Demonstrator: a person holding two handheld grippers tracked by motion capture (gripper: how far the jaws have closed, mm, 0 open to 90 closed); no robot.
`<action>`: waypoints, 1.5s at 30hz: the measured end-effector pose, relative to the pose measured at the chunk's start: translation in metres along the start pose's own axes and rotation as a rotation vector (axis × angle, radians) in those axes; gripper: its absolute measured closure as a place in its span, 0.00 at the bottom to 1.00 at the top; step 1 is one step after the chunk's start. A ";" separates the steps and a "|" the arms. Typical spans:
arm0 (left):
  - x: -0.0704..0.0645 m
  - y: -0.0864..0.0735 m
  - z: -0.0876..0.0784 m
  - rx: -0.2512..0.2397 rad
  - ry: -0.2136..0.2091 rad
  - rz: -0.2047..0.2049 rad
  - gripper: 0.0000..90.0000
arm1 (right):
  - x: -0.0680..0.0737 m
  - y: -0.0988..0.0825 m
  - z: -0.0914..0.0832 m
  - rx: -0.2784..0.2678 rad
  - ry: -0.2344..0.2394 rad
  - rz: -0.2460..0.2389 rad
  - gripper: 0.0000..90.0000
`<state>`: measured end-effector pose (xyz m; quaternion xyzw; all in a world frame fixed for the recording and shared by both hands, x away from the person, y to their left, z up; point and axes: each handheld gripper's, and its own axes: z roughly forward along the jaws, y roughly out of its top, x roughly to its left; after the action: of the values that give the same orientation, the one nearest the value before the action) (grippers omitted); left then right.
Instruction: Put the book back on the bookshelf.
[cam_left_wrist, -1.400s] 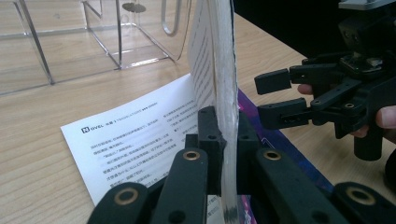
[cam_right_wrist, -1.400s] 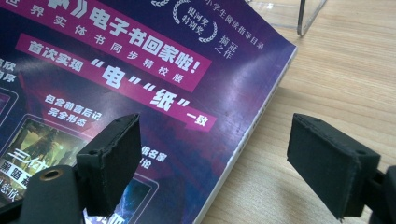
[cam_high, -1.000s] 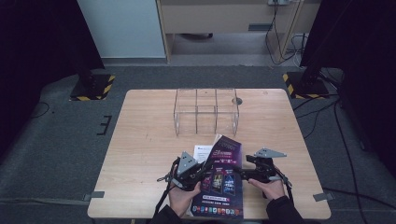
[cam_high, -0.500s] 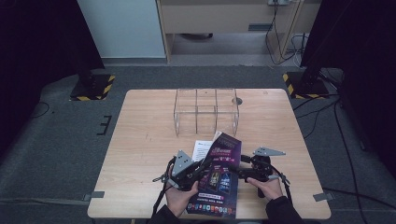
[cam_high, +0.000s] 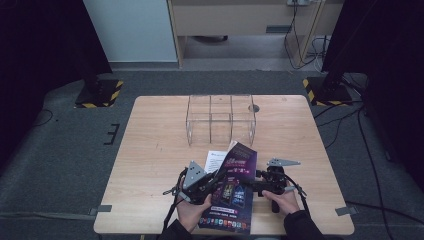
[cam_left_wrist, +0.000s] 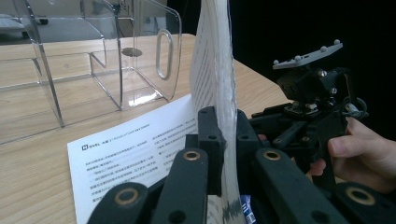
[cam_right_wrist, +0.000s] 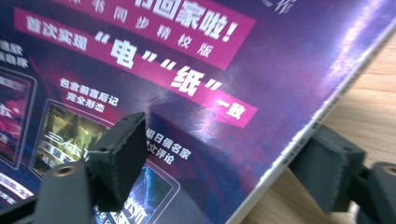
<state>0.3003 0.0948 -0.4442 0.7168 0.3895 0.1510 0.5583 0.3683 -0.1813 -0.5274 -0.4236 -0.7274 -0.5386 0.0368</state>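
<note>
I see the wooden table (cam_high: 150, 150) first, and on its far middle a clear acrylic organizer (cam_high: 220, 117) with open-topped compartments split by clear dividers; I can make out nothing lying inside any of them. In the left gripper view its near wall has an oval handle slot.

Toward the near edge of the table, the purple magazine (cam_high: 231, 190) is held between my two tools, its far end lifted and tilted up off the wood while its lower end reaches the table's near edge. A white printed sheet (cam_high: 216, 157) lies flat on the table just behind it, between the magazine and the organizer.

My left hand comes in from the bottom edge and holds the left gripper (cam_high: 209, 181) level, pointing right; its jaws are clenched on the magazine's left edge, and in the left gripper view the pages stand upright between the black pads. My right hand (cam_high: 282, 200) holds the right gripper (cam_right_wrist: 224, 163) level, pointing left at the magazine's right side. Its jaws have just been closing, with the spine edge between them, one pad over the cover and the other below the edge, not pressing yet.

The glossy cover shows pink banners with white Chinese characters and small framed pictures.
</note>
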 end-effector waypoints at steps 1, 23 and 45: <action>0.002 0.000 -0.001 -0.003 -0.003 -0.008 0.95 | 0.000 0.001 -0.001 -0.008 0.010 0.011 0.29; 0.006 -0.004 0.001 -0.013 -0.004 -0.016 0.95 | 0.009 0.002 0.002 -0.047 -0.045 -0.010 0.51; 0.019 -0.010 0.006 0.025 0.054 -0.039 0.95 | 0.019 0.011 -0.003 -0.006 -0.112 0.005 0.77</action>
<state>0.3129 0.1057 -0.4591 0.7116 0.4201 0.1546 0.5415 0.3618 -0.1725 -0.5084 -0.4550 -0.7254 -0.5164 -0.0038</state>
